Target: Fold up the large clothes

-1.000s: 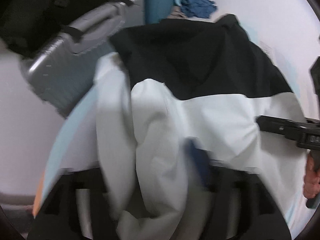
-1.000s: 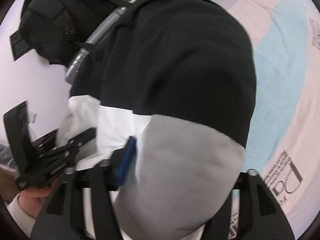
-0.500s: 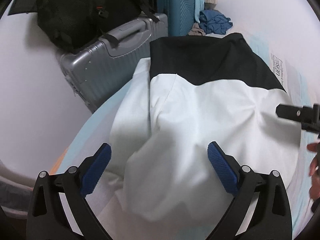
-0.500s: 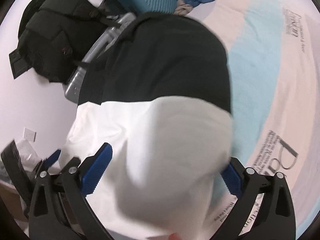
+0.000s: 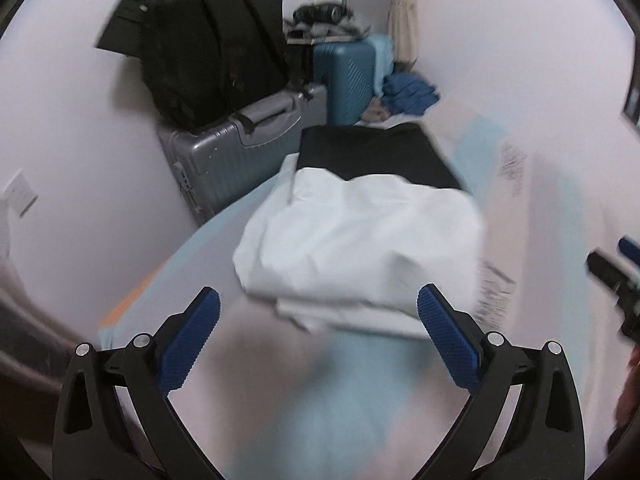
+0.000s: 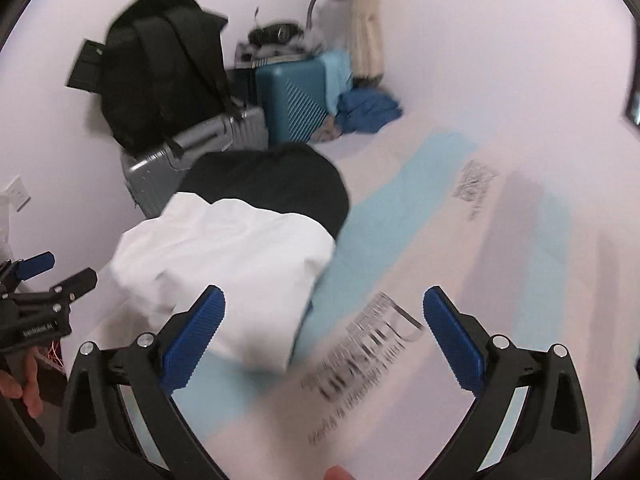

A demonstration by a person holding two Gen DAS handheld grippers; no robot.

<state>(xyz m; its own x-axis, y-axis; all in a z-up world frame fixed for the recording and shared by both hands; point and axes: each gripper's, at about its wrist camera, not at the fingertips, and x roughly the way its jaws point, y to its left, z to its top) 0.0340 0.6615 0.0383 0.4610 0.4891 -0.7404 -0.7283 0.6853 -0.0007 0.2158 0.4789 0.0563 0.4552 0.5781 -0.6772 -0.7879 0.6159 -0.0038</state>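
Note:
A white and black garment [image 5: 360, 236] lies folded in a bundle on the pink and light-blue bed sheet [image 5: 340, 392]; the black part is at the far end. It also shows in the right wrist view [image 6: 240, 248], to the left. My left gripper [image 5: 320, 340] is open and empty, just short of the garment's near edge. My right gripper [image 6: 324, 336] is open and empty, over the sheet beside the garment's right edge. The left gripper shows at the left of the right wrist view [image 6: 48, 284], and the right gripper shows at the right edge of the left wrist view [image 5: 616, 276].
A grey suitcase [image 5: 240, 156] with a black backpack [image 5: 208, 60] on it stands against the wall beyond the garment. A teal suitcase [image 5: 348, 80] and a pile of blue clothes [image 5: 408, 92] are behind. White walls close the bed's left and far sides.
Both grippers have let go of the white cloth, opened and drawn back toward me. The garment now lies folded on the sheet.

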